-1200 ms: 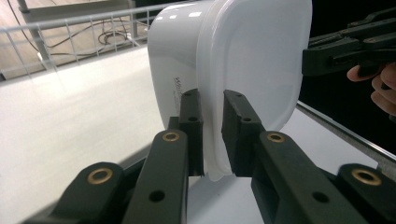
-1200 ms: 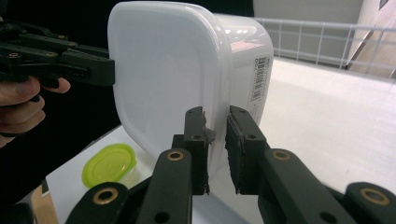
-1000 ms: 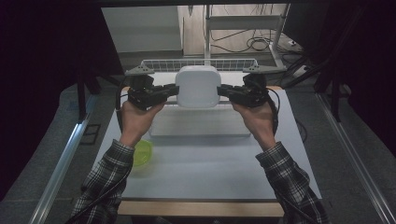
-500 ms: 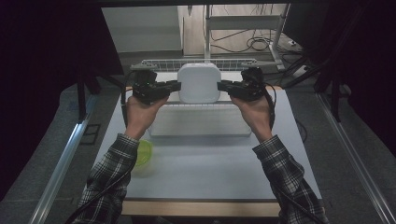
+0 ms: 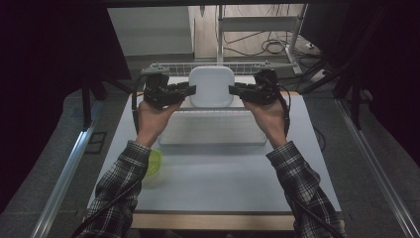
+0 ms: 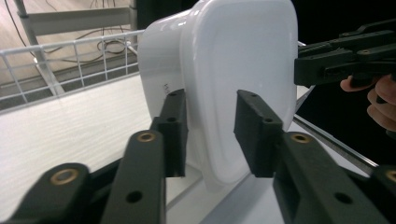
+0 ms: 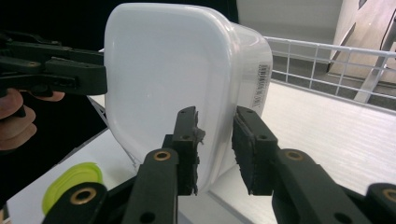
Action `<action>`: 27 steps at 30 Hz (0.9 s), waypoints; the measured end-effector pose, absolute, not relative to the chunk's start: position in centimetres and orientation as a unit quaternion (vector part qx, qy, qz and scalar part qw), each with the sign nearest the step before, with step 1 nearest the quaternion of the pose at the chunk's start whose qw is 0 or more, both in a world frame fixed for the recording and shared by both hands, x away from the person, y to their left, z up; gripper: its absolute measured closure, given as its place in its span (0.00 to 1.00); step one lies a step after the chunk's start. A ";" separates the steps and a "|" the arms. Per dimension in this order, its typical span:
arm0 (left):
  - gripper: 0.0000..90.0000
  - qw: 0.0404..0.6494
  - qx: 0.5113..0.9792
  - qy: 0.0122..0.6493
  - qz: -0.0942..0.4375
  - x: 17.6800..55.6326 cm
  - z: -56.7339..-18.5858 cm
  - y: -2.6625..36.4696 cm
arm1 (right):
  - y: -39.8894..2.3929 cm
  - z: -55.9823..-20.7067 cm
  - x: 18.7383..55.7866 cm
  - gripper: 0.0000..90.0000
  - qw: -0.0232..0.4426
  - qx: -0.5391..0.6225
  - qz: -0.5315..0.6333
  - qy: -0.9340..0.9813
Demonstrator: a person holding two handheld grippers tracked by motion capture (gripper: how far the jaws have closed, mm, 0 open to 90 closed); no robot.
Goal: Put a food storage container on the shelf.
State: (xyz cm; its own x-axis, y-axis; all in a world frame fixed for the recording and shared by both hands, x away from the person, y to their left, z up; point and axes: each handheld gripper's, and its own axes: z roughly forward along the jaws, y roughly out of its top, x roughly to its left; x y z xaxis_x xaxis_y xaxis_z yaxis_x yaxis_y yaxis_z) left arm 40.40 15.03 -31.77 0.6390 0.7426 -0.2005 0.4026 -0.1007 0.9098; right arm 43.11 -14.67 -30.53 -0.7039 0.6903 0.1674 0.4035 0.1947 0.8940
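Releasing the white tub [image 5: 211,86], both the left claw [image 6: 212,135] and right claw [image 7: 215,147] have just been spreading; withdraw sideways, steadily, leaving it standing against the wire rack [image 5: 173,68].

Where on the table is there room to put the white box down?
The widest bare patch of the table lies between the two sleeves, with the green lid at its left. It is crowded farther back: the white container stands by the wire rack, on the clear tray, between both grippers.

container [image 5: 212,86] upright on tray [image 5: 210,131] | rack [image 5: 173,68] behind | lid [image 5: 151,163] front-left
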 end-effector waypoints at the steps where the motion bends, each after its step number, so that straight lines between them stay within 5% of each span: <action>1: 0.69 0.542 0.726 0.394 0.158 40.5 -31.8 15.0 | -14.6 -30.5 43.2 0.77 0.139 0.360 0.522 0.761; 27: 0.50 0.526 0.722 0.408 0.189 42.8 -32.6 14.3 | -13.5 -31.0 44.7 0.60 0.172 0.370 0.506 0.760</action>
State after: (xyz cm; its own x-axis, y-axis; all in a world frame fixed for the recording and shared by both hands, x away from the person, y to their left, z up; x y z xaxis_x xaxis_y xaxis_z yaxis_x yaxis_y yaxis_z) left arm 42.75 14.28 -32.61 0.5958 0.7878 -0.1561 0.3892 -0.1132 0.9142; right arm 44.70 -13.51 -30.97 -0.6667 0.7367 0.1132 0.3877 0.2131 0.8968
